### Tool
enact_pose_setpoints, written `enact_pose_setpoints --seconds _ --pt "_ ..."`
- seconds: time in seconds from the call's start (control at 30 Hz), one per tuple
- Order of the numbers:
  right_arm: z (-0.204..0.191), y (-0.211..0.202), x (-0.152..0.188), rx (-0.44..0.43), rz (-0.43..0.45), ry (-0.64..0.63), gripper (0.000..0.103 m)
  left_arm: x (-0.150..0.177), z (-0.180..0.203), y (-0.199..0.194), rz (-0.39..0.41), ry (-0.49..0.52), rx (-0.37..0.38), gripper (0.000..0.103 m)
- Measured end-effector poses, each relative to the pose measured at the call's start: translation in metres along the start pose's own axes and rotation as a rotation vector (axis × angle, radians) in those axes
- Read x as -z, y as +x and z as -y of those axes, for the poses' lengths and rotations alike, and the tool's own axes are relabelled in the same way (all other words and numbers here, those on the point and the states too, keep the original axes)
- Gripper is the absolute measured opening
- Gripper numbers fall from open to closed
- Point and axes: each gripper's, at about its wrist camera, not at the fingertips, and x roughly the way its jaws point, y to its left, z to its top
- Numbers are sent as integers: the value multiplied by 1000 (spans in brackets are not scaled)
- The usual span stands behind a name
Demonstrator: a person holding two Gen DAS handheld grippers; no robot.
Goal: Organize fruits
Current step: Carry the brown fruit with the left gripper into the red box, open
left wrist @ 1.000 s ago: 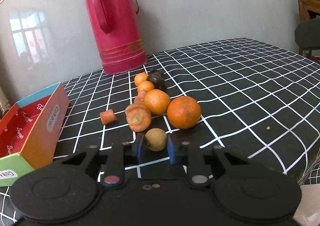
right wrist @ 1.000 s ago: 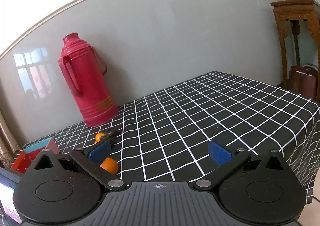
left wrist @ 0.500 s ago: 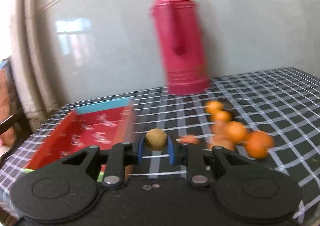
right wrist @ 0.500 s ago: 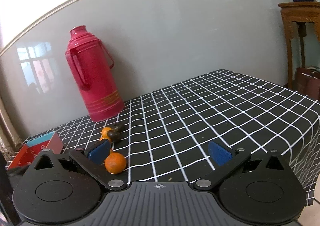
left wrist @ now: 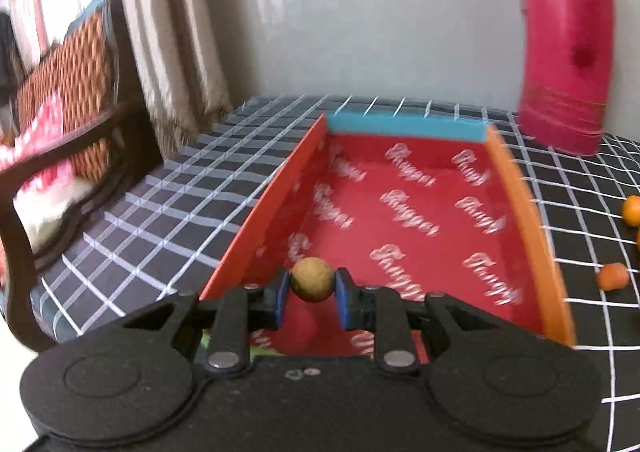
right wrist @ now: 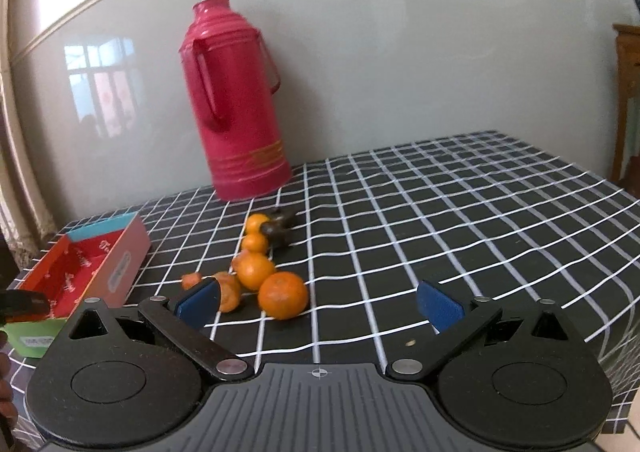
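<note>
Gripping a small brown fruit (left wrist: 311,279) over the red box (left wrist: 404,212), left tool (left wrist: 311,294), right tool (right wrist: 320,302) spread wide above the surface (right wrist: 440,212) near the oranges (right wrist: 282,294).

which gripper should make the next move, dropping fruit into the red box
Left. The left gripper already pinches the small brown fruit over the red box. The right gripper is open, empty, facing the oranges.

Thermos (left wrist: 566,48) top cut off, blurred — box (left wrist: 400,208) print unreadable.
</note>
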Motion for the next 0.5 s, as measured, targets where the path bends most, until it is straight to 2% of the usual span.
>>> enact_pose_setpoints --seconds 0.1,0.13,0.27,0.37,0.4,0.43,0.5 --pt "-1 11 0 -21 -37 24 103 1 -7 -3 -3 -7 20 27" --pt "-2 14 1 -24 -47 24 103 1 -9 -5 -4 -10 22 34" --pt "-6 31 0 -41 -108 -1 103 0 -14 -8 -9 -21 58 41" --pt "-4 45 -2 -58 -152 -21 103 -2 -16 -8 -3 -30 112 65" --pt "-4 48 -3 -62 -163 -29 103 -4 -16 -9 7 -34 132 81" --pt "-3 54 -5 -70 -176 -38 103 -5 -16 -13 23 -34 146 86" --pt "-2 62 -8 -74 -192 -48 103 -5 -15 -21 58 -24 147 90"
